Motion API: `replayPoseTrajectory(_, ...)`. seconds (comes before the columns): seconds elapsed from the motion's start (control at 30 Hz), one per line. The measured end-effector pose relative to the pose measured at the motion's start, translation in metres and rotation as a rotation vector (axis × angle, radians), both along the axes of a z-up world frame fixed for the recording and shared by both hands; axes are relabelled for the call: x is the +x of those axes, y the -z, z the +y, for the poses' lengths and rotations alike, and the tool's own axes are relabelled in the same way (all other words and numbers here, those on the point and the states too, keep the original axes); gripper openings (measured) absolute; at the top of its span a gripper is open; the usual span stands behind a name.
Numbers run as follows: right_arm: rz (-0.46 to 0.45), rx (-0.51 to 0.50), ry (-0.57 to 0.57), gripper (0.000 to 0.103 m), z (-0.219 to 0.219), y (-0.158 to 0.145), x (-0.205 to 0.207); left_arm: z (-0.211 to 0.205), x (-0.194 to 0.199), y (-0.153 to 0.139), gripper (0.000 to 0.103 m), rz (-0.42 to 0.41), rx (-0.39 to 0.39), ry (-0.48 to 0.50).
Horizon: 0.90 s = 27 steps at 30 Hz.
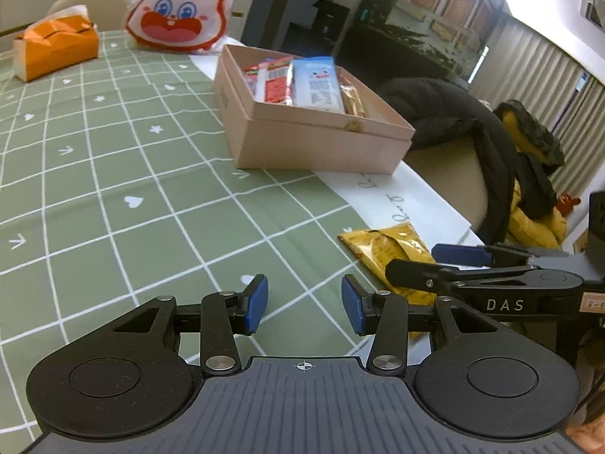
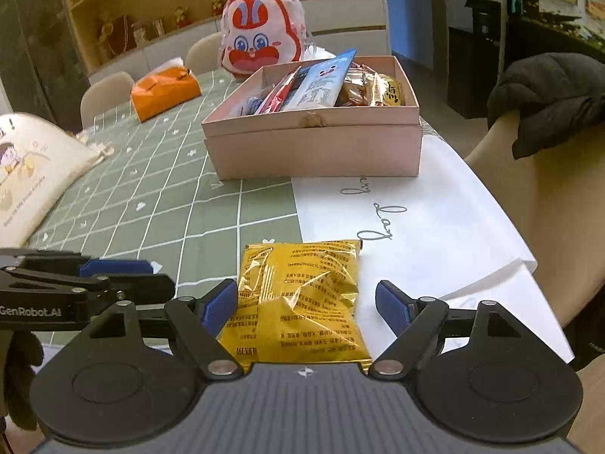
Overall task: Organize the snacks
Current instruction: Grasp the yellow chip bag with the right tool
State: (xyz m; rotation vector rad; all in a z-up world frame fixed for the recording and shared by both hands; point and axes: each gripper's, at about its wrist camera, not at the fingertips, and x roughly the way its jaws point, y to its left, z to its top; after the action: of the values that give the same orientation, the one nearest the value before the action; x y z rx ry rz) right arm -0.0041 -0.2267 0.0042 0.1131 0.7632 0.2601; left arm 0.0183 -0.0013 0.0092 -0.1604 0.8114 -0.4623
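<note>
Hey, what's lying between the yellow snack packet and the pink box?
Nothing but bare tablecloth and white paper, as the right wrist view shows, between the yellow snack packet and pink box.

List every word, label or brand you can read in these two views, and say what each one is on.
"DAS": on the arm of the right claw, seen from the left wrist.
"GenRobot.AI": on the arm of the left claw, seen from the right wrist.
"Lay": cursive on the white paper; the word above it is only partly legible.
Yellow snack packet: dense small print, unreadable.
Packets in the pink box: too small.
</note>
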Motion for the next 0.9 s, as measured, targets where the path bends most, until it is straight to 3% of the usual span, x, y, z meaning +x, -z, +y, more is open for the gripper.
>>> replayPoseTrajectory(0.13, -0.021, 0.028, 0.038, 0.081, 0.004, 0.004, 0.001, 0.002, 0.000, -0.001, 0.048, -0.001, 0.003, -0.012)
replayPoseTrajectory(0.27, -0.052, 0.005, 0.003, 0.081, 0.016, 0.006, -0.007, 0.001, 0.001, 0.000, 0.048, 0.002, 0.008, -0.009)
replayPoseTrajectory(0.63, -0.096, -0.027, -0.224, 0.081, 0.041, 0.003, -0.040, -0.003, 0.001, 0.000, 0.048, 0.034, -0.040, 0.041)
replayPoseTrajectory(0.77, -0.124, -0.036, -0.210, 0.081, 0.039, -0.003, -0.046, -0.010, -0.002, 0.003, 0.048, 0.054, -0.042, 0.074)
replayPoseTrajectory(0.9, -0.123, -0.031, -0.198, 0.081, 0.032, -0.001, -0.049, -0.013, -0.007, -0.003, 0.047, 0.006, -0.014, 0.050)
